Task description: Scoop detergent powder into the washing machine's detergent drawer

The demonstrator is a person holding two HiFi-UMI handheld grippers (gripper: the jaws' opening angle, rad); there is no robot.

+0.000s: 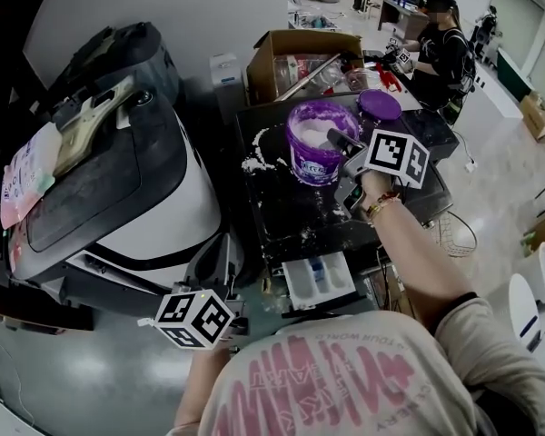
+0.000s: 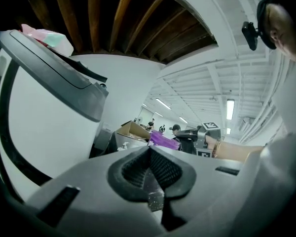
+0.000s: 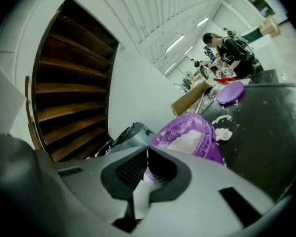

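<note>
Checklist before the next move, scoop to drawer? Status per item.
1. Right gripper shut on white handle: ok.
2. Purple tub open, lid set behind it: ok.
3. Detergent drawer pulled out: ok.
4. Powder in the scoop: cannot tell, its bowl is not visible.
5. Machine top clean: not ok, spilled powder beside the tub.
6. Left gripper shut, empty, away from the tub: ok.

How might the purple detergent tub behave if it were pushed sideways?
Probably steady: the purple tub looks squat and holds much powder. With its lid off, tipping would likely spill. Loose powder nearby might let it slide.
</note>
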